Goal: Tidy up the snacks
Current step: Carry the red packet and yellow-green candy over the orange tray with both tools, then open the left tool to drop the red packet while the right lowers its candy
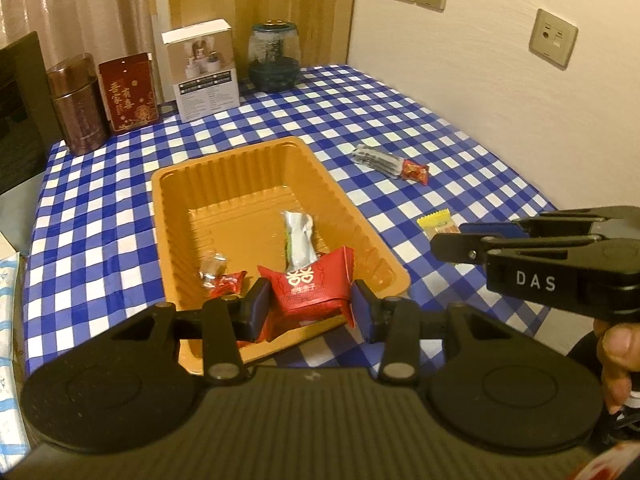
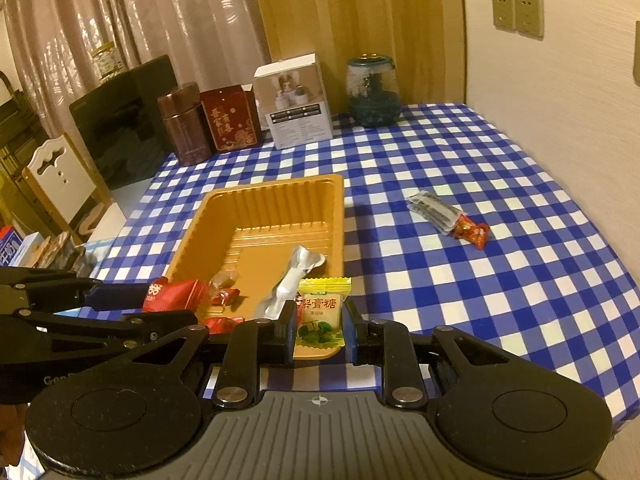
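**Item 1 – red packet** (image 1: 310,288): red wrapper w/ white double-happiness mark, clamped between the pads of the left gripper (image 1: 311,306), jaws narrow on it. Hangs over the near end of the orange tray (image 1: 240,168), not yet released.

**Item 2 – yellow candy** (image 2: 322,312): yellow-green sachet, pinched upright in the right gripper (image 2: 320,330), jaws close together on it. Sits at the tray's near right corner, approx. over the rim; whether it is inside or just outside the wall is hard to tell from this angle.

**Tray contents:** silver sachet (image 1: 298,240) centre; small red candy (image 1: 228,282) and a clear-wrapped sweet (image 1: 214,266) at 7 o'clock of it.

**Still loose on checked cloth** (image 1: 460,128): grey foil packet (image 1: 378,158) touching a red sweet (image 1: 416,171), at 2 o'clock from tray, well apart from it.

**Background, 11–12 o'clock:** brown tin (image 1: 78,104), red tin (image 1: 128,90), white box (image 1: 204,70), glass jar (image 1: 274,56).

**Step:** both hands mid-carry, drop-off into tray pending. **Next calls for:** each packet fully past the rim, then open jaws; afterwards reach to 2 o'clock for the last pair.
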### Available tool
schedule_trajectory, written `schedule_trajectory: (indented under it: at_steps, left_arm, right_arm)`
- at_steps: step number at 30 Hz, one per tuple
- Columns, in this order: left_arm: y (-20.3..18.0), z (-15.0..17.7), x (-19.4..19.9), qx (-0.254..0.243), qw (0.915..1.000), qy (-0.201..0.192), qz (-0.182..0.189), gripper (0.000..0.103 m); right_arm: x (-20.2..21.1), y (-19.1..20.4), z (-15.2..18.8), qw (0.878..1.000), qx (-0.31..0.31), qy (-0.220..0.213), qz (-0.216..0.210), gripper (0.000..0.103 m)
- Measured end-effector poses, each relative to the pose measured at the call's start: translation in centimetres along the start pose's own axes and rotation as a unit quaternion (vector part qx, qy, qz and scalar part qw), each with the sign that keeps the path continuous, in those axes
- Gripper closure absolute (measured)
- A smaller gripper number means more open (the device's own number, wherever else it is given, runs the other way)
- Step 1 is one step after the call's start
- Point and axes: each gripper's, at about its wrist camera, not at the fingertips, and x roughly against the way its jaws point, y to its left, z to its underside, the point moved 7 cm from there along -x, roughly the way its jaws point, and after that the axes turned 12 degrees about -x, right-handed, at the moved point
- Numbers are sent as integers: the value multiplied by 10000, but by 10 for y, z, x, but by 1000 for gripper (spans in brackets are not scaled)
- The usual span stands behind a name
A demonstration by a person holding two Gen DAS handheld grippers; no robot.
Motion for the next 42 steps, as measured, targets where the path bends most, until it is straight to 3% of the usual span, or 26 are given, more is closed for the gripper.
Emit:
schedule_trajectory:
  at_steps: [18,42]
  left_arm:
    - [42,-3,-17,210,9995,54,-227,63]
    - [68,-7,-54,331,9990,162,-245,63]
  right_arm:
    - [-38,22,-9,9997,212,96,-99,79]
    - [-87,30,-17,9989,250,370,-125,79]
